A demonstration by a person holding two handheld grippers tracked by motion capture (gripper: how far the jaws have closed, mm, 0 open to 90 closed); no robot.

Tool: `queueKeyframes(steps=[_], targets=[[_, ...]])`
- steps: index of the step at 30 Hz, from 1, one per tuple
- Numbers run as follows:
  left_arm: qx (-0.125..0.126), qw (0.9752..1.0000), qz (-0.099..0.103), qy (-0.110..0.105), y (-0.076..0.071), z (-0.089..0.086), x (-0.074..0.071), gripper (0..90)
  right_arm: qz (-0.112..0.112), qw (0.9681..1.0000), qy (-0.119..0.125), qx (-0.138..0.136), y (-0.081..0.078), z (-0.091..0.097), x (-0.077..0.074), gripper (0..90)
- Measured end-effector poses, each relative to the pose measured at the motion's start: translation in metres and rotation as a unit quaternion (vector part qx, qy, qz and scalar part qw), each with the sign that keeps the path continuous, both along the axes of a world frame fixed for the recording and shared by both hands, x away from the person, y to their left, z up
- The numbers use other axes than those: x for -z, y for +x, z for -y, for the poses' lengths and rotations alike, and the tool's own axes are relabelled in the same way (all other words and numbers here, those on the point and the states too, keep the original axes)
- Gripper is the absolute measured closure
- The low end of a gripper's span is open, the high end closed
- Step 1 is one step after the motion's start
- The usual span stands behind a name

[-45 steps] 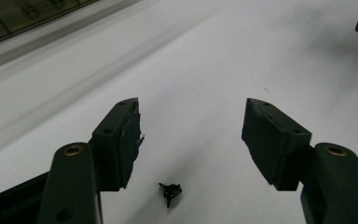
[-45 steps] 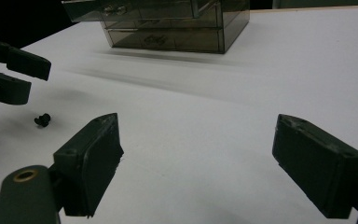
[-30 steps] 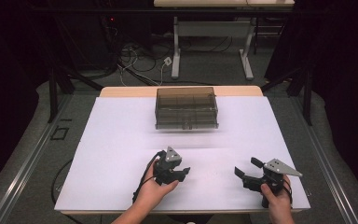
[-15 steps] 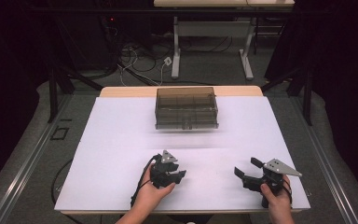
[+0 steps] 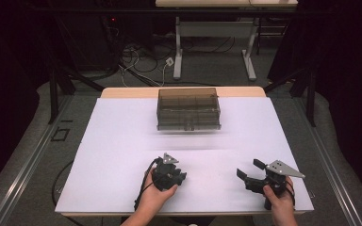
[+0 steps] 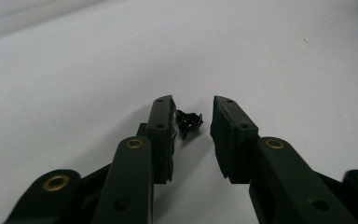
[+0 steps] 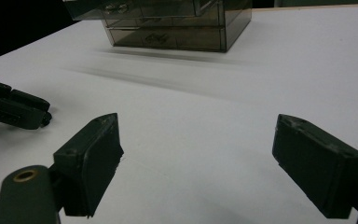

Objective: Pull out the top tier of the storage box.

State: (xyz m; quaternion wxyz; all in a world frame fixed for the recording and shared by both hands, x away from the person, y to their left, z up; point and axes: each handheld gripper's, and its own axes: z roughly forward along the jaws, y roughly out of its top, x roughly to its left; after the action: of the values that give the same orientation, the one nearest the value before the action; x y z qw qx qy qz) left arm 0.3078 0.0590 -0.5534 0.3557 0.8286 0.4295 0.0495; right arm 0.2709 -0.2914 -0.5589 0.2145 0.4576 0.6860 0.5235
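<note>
Our left tool (image 6: 192,140) has just been closing around tiny black screws (image 6: 189,122), pads not yet touching; they may scatter. Right tool (image 7: 196,172), at 3 o'clock, gapes empty.

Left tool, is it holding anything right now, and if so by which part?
Nothing yet. The left tool has just been closing around a small clump of black screws on the white table, but a gap remains.

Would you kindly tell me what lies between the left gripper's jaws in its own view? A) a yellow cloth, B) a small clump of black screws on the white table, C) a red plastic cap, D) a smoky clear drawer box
B: in the left gripper view a small clump of black screws lies on the white table between the jaws of the left gripper, nearer one jaw, with a gap still showing at the other.
</note>
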Motion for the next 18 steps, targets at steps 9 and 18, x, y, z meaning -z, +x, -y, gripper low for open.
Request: queueKeyframes(steps=[9, 18], targets=[[-0.011, 0.9998, -0.015, -0.001, 0.0012, 0.0001, -0.0008, 78.5, 0.000, 1.0000, 0.000, 0.000, 0.0001, -0.0003, 0.0002, 14.8], [-0.019, 0.9995, -0.023, -0.005, 0.0023, 0.0008, -0.0016, 79.1, 0.001, 1.0000, 0.002, 0.000, 0.0000, -0.0004, 0.0005, 14.8]])
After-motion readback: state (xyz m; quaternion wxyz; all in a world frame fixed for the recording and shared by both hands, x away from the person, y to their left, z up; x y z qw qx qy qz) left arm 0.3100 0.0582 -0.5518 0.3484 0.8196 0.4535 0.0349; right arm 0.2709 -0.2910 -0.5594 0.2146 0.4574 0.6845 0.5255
